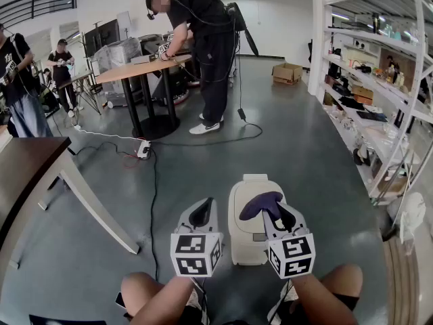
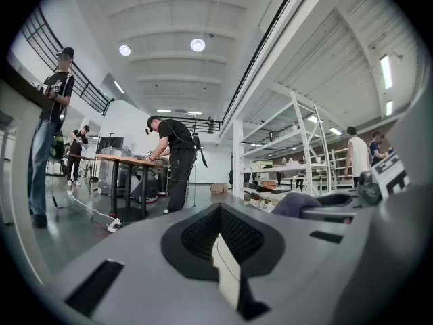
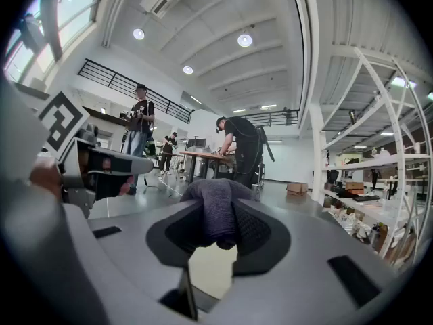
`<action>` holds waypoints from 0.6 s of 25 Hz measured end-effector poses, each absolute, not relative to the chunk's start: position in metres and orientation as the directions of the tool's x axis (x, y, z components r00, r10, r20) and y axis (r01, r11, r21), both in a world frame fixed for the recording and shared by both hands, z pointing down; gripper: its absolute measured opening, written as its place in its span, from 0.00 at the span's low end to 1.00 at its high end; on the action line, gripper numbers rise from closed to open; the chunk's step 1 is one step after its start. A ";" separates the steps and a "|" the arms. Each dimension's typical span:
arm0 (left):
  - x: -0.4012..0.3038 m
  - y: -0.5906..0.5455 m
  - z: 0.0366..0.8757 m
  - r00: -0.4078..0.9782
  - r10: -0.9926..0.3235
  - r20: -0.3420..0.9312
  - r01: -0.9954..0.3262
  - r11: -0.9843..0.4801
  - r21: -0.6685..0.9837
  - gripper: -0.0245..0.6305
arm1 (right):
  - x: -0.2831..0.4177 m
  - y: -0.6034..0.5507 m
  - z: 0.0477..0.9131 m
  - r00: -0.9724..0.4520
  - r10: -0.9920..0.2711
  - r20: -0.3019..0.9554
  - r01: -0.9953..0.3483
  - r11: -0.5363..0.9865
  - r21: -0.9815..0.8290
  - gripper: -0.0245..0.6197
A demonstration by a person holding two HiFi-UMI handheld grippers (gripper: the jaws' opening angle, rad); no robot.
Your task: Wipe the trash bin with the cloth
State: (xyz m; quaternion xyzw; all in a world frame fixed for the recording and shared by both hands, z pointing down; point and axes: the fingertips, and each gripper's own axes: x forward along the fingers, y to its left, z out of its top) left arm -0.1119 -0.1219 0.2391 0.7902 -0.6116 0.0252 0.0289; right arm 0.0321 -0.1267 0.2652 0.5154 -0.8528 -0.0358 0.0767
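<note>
A cream trash bin point(image 1: 247, 232) with a closed lid stands on the grey floor just in front of me. My right gripper point(image 1: 279, 212) hovers over the lid's right side, shut on a dark purple cloth point(image 1: 260, 204) that bunches out past its tips. In the right gripper view the cloth point(image 3: 220, 208) is pinched between the black pads, with cream bin surface point(image 3: 211, 269) showing below. My left gripper point(image 1: 201, 213) hangs just left of the bin, its jaws together and holding nothing. In the left gripper view that gripper point(image 2: 220, 232) is shut, and the cloth point(image 2: 294, 203) shows at right.
A brown table point(image 1: 27, 158) with slanted white legs stands at left. Cables point(image 1: 153, 181) and a power strip point(image 1: 143, 149) lie on the floor. A white shelving rack point(image 1: 379, 93) lines the right side. A person point(image 1: 206, 46) works at a round table point(image 1: 139, 66); other people stand far left.
</note>
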 end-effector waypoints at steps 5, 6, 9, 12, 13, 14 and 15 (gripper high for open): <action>-0.101 -0.162 0.220 0.304 -0.949 0.080 -0.951 -0.298 0.087 0.03 | 0.043 -0.178 0.252 -0.517 -0.843 0.150 -0.828 0.537 0.161 0.19; -0.102 -0.170 0.217 0.301 -0.949 0.090 -0.952 -0.293 0.089 0.03 | 0.042 -0.187 0.250 -0.529 -0.833 0.163 -0.819 0.551 0.160 0.19; -0.112 -0.194 0.206 0.266 -0.957 0.116 -0.963 -0.259 0.071 0.03 | 0.034 -0.213 0.246 -0.557 -0.806 0.200 -0.794 0.588 0.158 0.19; -0.117 -0.216 0.202 0.255 -0.961 0.112 -0.967 -0.250 0.052 0.03 | 0.027 -0.237 0.257 -0.571 -0.784 0.245 -0.773 0.613 0.162 0.19; -0.118 -0.223 0.202 0.263 -0.959 0.105 -0.965 -0.258 0.057 0.04 | 0.025 -0.245 0.262 -0.572 -0.778 0.259 -0.769 0.619 0.162 0.19; -0.119 -0.229 0.204 0.274 -0.957 0.097 -0.961 -0.268 0.066 0.04 | 0.023 -0.252 0.268 -0.573 -0.773 0.272 -0.765 0.624 0.160 0.19; -0.119 -0.235 0.207 0.287 -0.953 0.092 -0.957 -0.281 0.078 0.03 | 0.021 -0.260 0.274 -0.576 -0.767 0.284 -0.762 0.629 0.154 0.19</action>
